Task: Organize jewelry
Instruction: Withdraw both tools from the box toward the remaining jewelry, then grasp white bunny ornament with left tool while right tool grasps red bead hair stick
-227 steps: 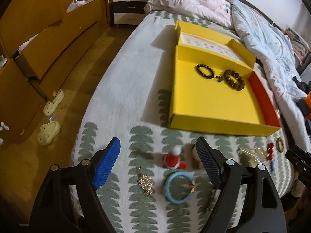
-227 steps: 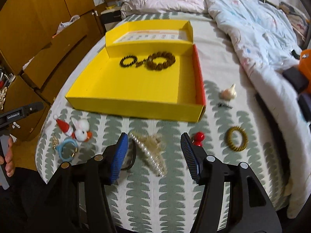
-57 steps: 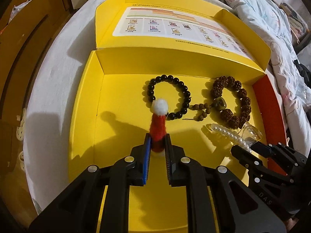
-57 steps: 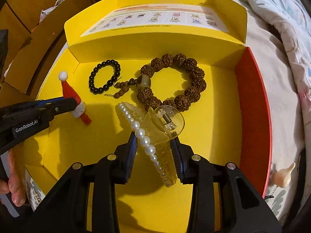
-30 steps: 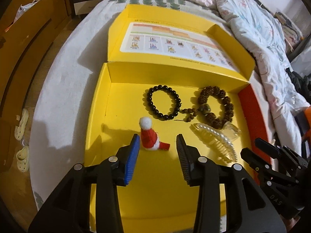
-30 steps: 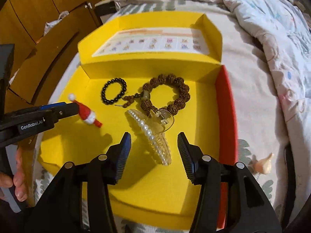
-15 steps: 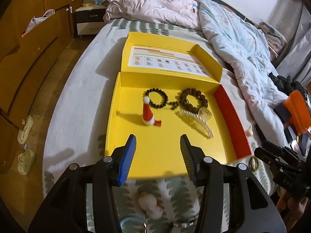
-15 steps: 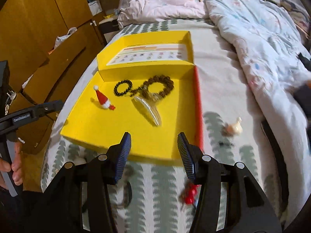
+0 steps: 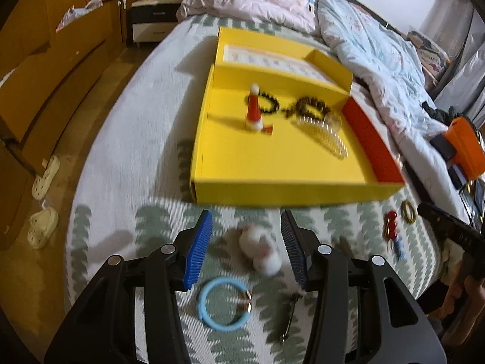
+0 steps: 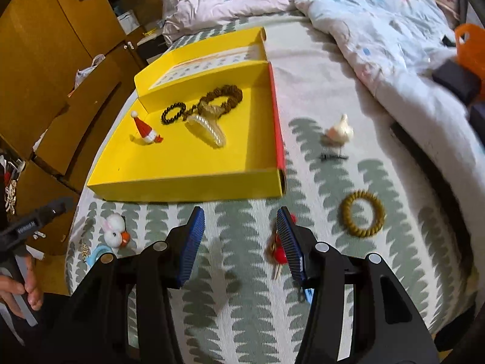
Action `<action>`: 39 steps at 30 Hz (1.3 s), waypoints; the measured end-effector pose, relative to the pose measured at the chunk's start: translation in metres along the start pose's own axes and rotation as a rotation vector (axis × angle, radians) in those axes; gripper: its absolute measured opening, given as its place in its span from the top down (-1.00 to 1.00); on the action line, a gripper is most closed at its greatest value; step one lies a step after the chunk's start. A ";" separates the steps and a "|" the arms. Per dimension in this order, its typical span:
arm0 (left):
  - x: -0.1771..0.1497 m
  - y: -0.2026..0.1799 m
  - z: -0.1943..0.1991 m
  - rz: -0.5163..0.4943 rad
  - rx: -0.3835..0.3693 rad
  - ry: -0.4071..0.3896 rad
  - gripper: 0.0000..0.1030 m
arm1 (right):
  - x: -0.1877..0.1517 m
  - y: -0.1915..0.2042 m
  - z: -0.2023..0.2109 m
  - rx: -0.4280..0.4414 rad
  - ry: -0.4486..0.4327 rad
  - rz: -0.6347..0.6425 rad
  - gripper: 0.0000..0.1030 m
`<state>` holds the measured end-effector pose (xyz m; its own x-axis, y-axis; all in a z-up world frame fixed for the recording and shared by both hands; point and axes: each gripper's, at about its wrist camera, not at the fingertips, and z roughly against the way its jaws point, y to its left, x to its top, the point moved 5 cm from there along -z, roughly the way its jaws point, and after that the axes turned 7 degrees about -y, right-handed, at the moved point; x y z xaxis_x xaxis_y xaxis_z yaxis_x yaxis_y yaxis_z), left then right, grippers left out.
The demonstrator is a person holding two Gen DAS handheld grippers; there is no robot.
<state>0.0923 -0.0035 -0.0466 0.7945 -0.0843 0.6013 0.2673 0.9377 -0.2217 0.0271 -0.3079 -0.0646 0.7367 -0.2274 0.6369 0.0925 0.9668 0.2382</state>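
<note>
The yellow box [image 9: 212, 139] [image 10: 188, 188] lies on the bed and holds a red Santa-hat clip [image 9: 254, 112] [image 10: 145, 129], a pearl claw clip [image 9: 326, 135] [image 10: 206, 129], a black bead bracelet [image 10: 173, 112] and a brown seed bracelet [image 10: 224, 96]. My left gripper [image 9: 246, 242] is open over a white fluffy bunny clip [image 9: 260, 251] [image 10: 114, 230], with a blue ring [image 9: 224, 303] just below. My right gripper [image 10: 240, 236] is open over bare bedspread, and a red charm [image 10: 277, 250] lies by its right finger.
An olive coil hair tie [image 10: 363, 217] [image 9: 407, 210], a shell-shaped clip [image 10: 339, 133], a dark hairpin [image 9: 288, 321] and red pieces [image 9: 389, 227] lie on the leaf-patterned bedspread. A rumpled duvet [image 10: 379, 30] fills the right side. Wooden drawers [image 9: 45, 69] and slippers [image 9: 42, 227] are left of the bed.
Both grippers let go of the Santa-hat clip and pearl claw clip in the box, then pulled back toward the bed's near edge. The bunny clip and blue ring came under the left gripper.
</note>
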 end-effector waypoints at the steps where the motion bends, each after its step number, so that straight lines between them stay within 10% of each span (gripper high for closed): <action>1: -0.005 -0.002 -0.003 -0.006 0.002 0.012 0.07 | -0.004 -0.001 -0.002 -0.002 0.010 -0.002 -0.03; 39: -0.043 -0.011 -0.056 0.010 0.014 0.221 0.08 | -0.030 -0.033 -0.064 -0.117 0.159 -0.033 -0.02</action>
<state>0.0857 -0.0288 -0.1125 0.8976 -0.1452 0.4162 0.2525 0.9432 -0.2157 0.0446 -0.3256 -0.1389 0.8276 -0.2466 0.5043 0.1887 0.9683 0.1638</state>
